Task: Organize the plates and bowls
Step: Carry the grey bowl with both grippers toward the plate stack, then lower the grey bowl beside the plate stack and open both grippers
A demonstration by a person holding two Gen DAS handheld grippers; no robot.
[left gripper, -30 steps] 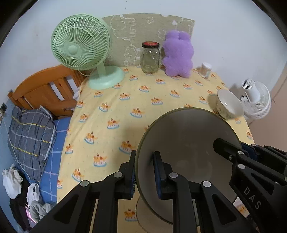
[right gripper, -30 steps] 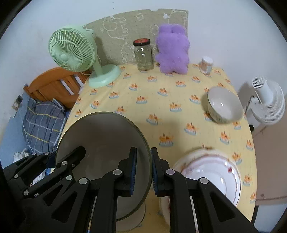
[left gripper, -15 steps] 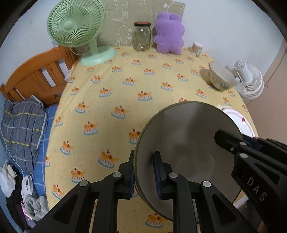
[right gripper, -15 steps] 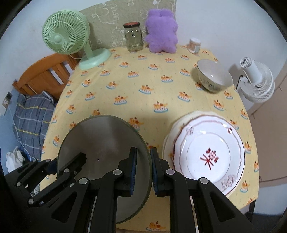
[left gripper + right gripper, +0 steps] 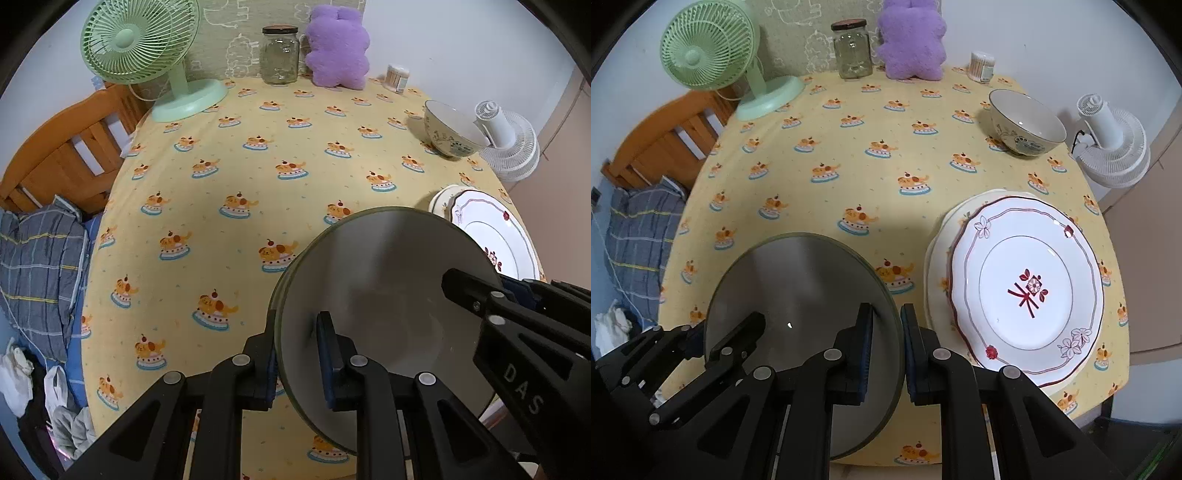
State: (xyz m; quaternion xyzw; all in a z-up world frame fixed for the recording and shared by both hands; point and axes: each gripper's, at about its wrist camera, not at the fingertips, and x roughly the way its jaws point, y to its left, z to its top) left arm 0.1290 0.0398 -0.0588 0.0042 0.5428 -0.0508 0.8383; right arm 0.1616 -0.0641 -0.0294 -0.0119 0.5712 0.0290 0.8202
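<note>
Yellow cartoon-print cloth covers the desk (image 5: 849, 147); green fan (image 5: 709, 51), glass jar (image 5: 851, 50) and purple plush (image 5: 910, 44) sit along the back wall, with a bed off the left edge.

I have the grey bowl (image 5: 801, 295) between both tools. The left hand-held gripper (image 5: 295, 354) is pinching its left rim, one pad inside the wall and one outside. The right hand-held gripper (image 5: 886, 347) is pinching the opposite rim the same way. Both are pressed tight on the rim, pointing steeply down. The bowl looks tilted and hangs over the near part of the desk; I can't tell from these views whether its base touches the cloth.

Key relation: the plate stack (image 5: 1023, 291), a white red-trimmed plate on a cream one, lies just to the right of the bowl, on the right gripper's side, so the right hand is nearer. The patterned bowl (image 5: 1027, 125) sits farther back and to the right, well apart from the grey one, beyond the plates.

My read: if bowls go with bowls, the carry runs right and away, passing over or beside the plates. The rim nearest the plate edge is what I need to watch. Both pinches must move together or the bowl twists.
</note>
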